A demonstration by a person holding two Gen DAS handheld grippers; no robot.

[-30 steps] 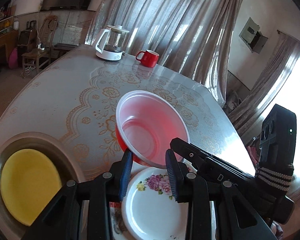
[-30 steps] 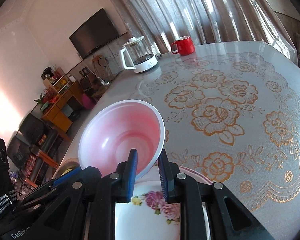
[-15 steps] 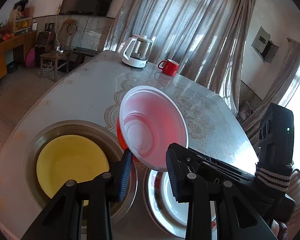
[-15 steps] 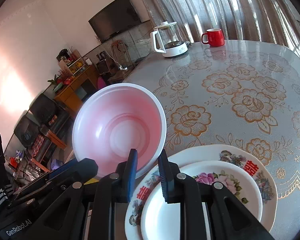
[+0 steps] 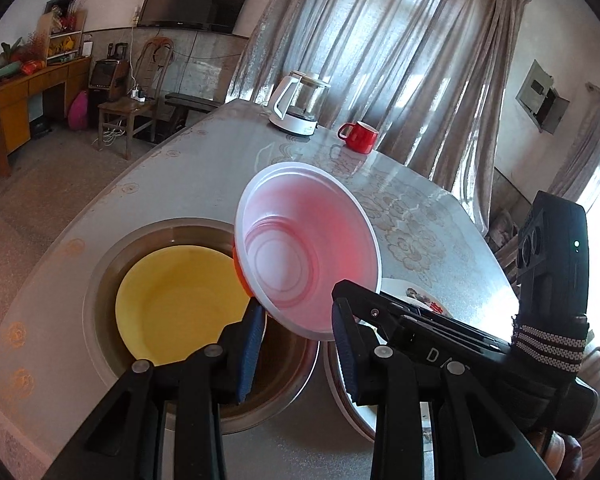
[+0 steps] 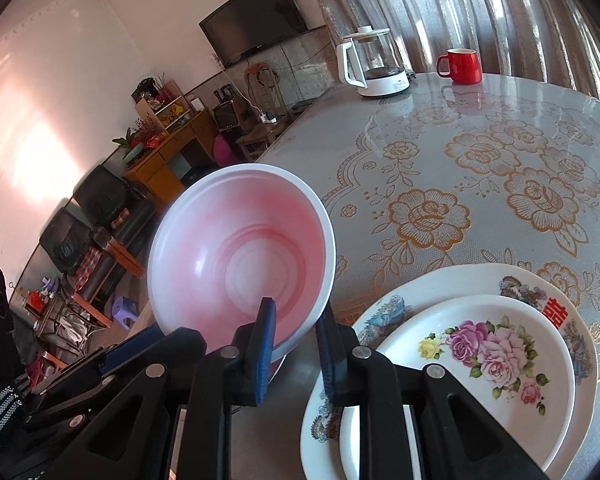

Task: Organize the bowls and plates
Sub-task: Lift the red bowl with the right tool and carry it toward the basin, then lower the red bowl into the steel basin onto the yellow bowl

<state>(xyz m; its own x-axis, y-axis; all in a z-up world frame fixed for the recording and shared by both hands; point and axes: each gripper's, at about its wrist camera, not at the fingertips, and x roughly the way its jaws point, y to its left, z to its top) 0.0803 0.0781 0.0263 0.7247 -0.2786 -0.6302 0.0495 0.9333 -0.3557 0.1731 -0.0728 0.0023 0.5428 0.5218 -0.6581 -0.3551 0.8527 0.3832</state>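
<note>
Left wrist view: left gripper [image 5: 298, 340] at 6 o'clock, jaws narrow, and the near rim of the bowl [image 5: 306, 258] sits between the pads; whether they actually press on it I cannot tell. The bowl is tilted, white inside and red outside, raised above the table [image 5: 188, 184]. At 8 o'clock is a metal basin [image 5: 100, 264] with a yellow plate [image 5: 176, 300] inside. The right gripper's black body crosses in from 4 o'clock to the bowl rim. A kettle [image 5: 298, 106] and a red mug [image 5: 360, 136] stand at 12 o'clock, well apart from the bowl. Right wrist view: right gripper [image 6: 296, 344] at 6 o'clock, jaws nearly closed, pinching the bowl [image 6: 240, 260] rim. At 4 o'clock a floral plate [image 6: 496, 352] lies stacked on a bigger patterned plate [image 6: 440, 284]. Kettle [image 6: 374, 64] and mug [image 6: 462, 66] are at 1 o'clock.
</note>
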